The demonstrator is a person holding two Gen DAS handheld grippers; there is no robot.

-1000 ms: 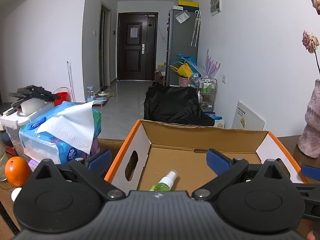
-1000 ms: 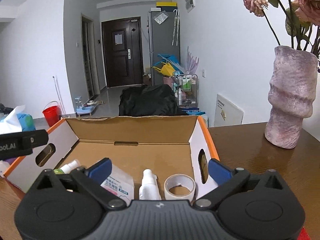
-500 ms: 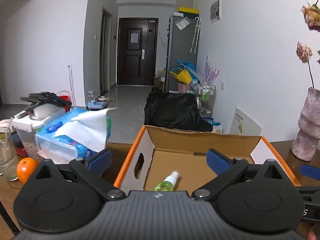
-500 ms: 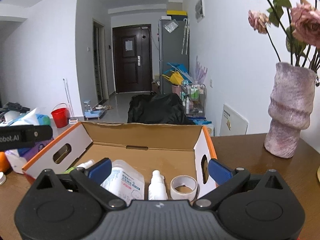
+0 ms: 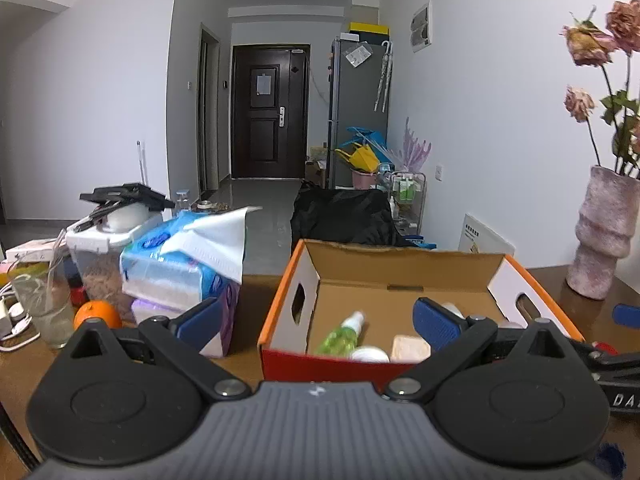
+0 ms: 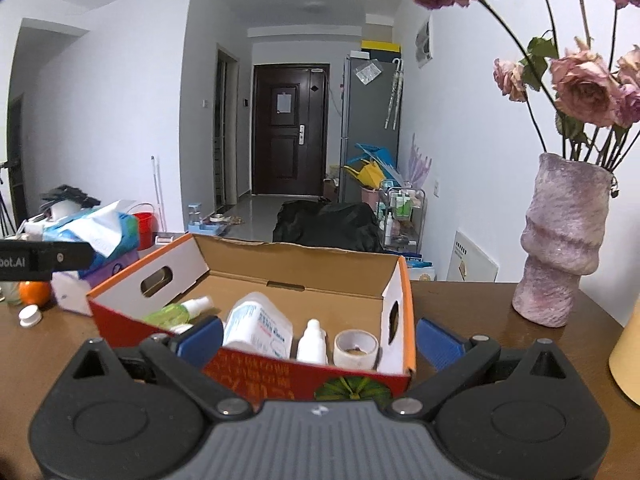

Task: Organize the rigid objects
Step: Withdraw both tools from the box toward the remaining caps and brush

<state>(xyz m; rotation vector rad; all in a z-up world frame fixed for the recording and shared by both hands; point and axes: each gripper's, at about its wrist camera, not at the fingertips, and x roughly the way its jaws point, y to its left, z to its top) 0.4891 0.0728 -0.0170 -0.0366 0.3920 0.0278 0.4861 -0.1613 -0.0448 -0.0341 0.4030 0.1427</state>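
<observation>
An open cardboard box (image 5: 400, 266) (image 6: 304, 272) with orange rim stands on the brown table. Inside lie a green spray bottle (image 5: 340, 334) (image 6: 176, 310), a clear labelled bottle (image 6: 258, 324), a small white dropper bottle (image 6: 312, 342), a tape roll (image 6: 356, 348) and a pale flat item (image 5: 411, 348). My left gripper (image 5: 318, 322) is open and empty, in front of the box's left part. My right gripper (image 6: 320, 338) is open and empty, in front of the box's near wall.
A tissue pack (image 5: 184, 256), an orange (image 5: 97, 314), a glass with a straw (image 5: 44, 304) and a plastic container (image 5: 108, 240) stand left of the box. A purple vase (image 6: 564, 240) with roses stands at the right. A white cap (image 6: 30, 315) lies on the table.
Both grippers have pulled back and risen from over the box; its near wall and the items inside now show. Both stay open and empty.
</observation>
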